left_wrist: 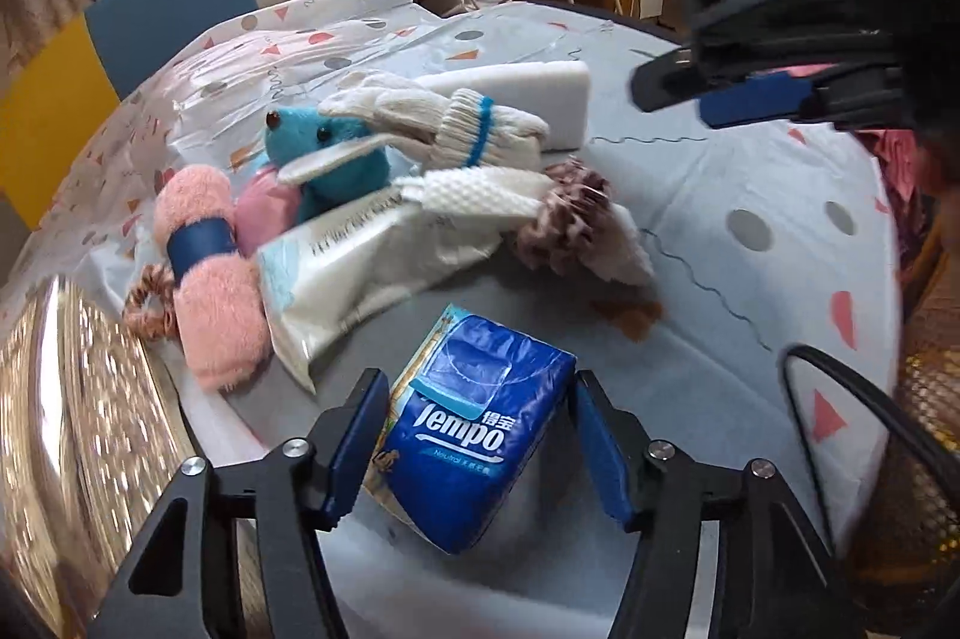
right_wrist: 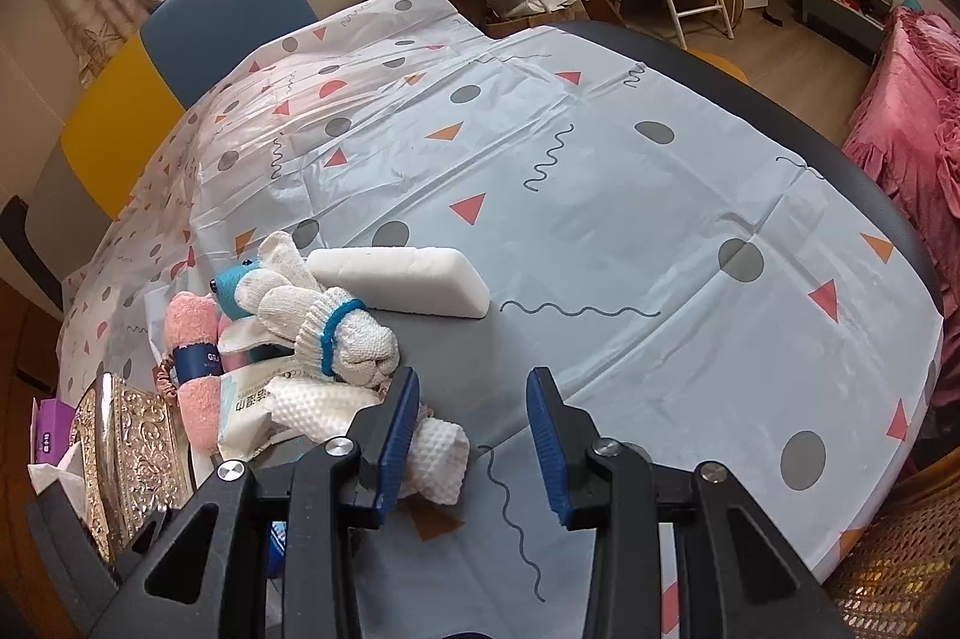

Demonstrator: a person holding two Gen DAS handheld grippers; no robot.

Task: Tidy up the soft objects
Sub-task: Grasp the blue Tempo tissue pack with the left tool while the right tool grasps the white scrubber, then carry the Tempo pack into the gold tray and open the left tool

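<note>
A blue Tempo tissue pack [left_wrist: 474,435] lies on the table between the fingers of my left gripper [left_wrist: 480,444], which is open around it; its right pad sits at the pack's edge. Behind it is a heap: a white wipes pack [left_wrist: 360,267], pink towel roll [left_wrist: 204,273], blue plush toy [left_wrist: 324,153], white knit gloves [left_wrist: 462,129], a white waffle cloth [left_wrist: 480,195], a mauve scrunchie [left_wrist: 564,213] and a white sponge block [left_wrist: 528,93]. My right gripper [right_wrist: 471,444] is open and empty above the table, beside the waffle cloth [right_wrist: 438,453]. It shows in the left wrist view [left_wrist: 750,93].
An ornate metal box [right_wrist: 132,453] stands at the table's left edge, also in the left wrist view [left_wrist: 78,429]. The patterned blue tablecloth [right_wrist: 600,231] covers a round table. Blue and yellow chair backs [right_wrist: 198,39] stand behind; a pink bedspread [right_wrist: 900,111] is at right.
</note>
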